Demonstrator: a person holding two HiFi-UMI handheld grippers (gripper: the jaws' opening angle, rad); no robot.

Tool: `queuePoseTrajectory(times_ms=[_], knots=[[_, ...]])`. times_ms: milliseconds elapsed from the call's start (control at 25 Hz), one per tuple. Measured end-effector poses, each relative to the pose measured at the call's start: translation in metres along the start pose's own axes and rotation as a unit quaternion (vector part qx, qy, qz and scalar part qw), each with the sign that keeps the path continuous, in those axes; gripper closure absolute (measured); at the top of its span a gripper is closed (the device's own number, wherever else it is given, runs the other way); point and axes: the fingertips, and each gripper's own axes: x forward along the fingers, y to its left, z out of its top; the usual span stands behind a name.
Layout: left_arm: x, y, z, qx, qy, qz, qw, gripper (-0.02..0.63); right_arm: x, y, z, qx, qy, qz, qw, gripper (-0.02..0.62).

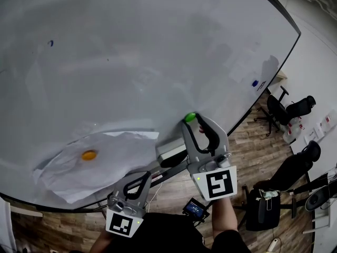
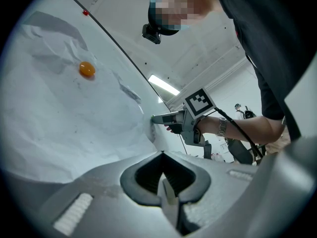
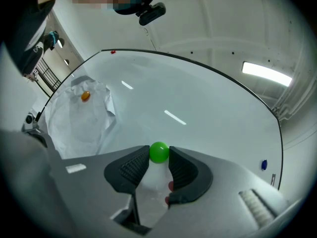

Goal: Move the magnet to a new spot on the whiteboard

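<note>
One green magnet (image 3: 159,152) sits low on the whiteboard (image 1: 131,51), close to its near edge. My right gripper (image 3: 159,156) is clamped on it, with a jaw tip pressing each side of the little ball. Left of it a crumpled white paper sheet (image 1: 118,159) lies against the board, and an orange magnet (image 1: 89,155) sits on the paper, well apart from the green one. Far to the right a small blue magnet (image 1: 255,83) sits near the board's right edge. My left gripper (image 2: 162,153) hangs nearer to me and left of the right one, off the board, with its jaws together and nothing between them. Black office chairs (image 1: 287,107) stand on the wooden floor (image 1: 247,152) at the right.
</note>
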Motion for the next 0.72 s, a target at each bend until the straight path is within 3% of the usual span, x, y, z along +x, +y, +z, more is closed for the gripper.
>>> queuePoseTrajectory(times_ms=[720], knots=[[0.002,-0.016,-0.001,0.005,0.014,0.013,0.9998,0.607,-0.003,0.001,-0.001,-0.012,-0.006,0.018,1.0,0.469]])
